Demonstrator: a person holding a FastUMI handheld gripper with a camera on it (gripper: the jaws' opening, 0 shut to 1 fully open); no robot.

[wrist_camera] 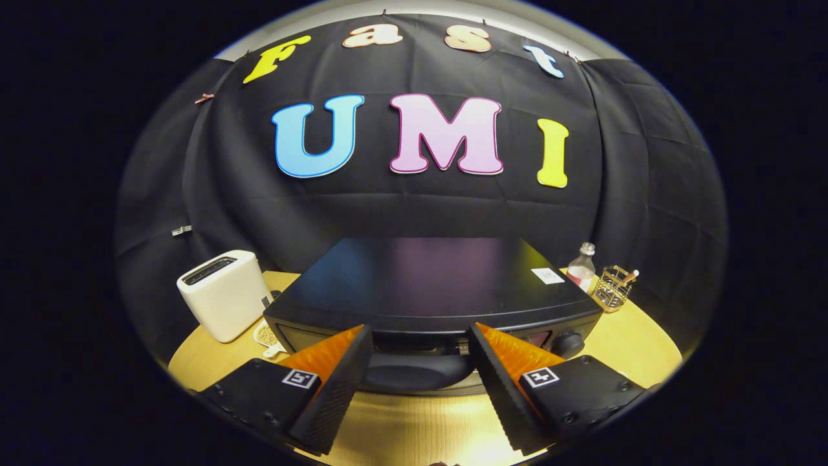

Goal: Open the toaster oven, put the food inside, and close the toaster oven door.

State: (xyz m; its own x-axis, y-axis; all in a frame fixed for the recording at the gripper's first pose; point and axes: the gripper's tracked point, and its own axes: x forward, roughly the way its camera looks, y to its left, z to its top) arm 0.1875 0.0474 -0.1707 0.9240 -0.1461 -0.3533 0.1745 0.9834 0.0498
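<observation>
A black toaster oven (427, 278) stands on the round wooden table (637, 346), seen from above and in front. My gripper (420, 328) is open, its two black fingers with orange sides reaching to the oven's upper front edge, nothing held between them. Between the fingers, below that edge, lies a dark curved panel with a silvery lower rim, apparently the oven door (414, 375); I cannot tell how far it is open. A control knob (569, 342) sits at the oven's front right. A small white dish of pale food (265, 336) lies just left of the oven.
A white slot toaster (223, 294) stands left of the oven, behind the dish. Right of the oven are a clear bottle (582, 265) and a wire basket (613, 288). A white label (548, 276) lies on the oven's top. Bare table runs under the fingers.
</observation>
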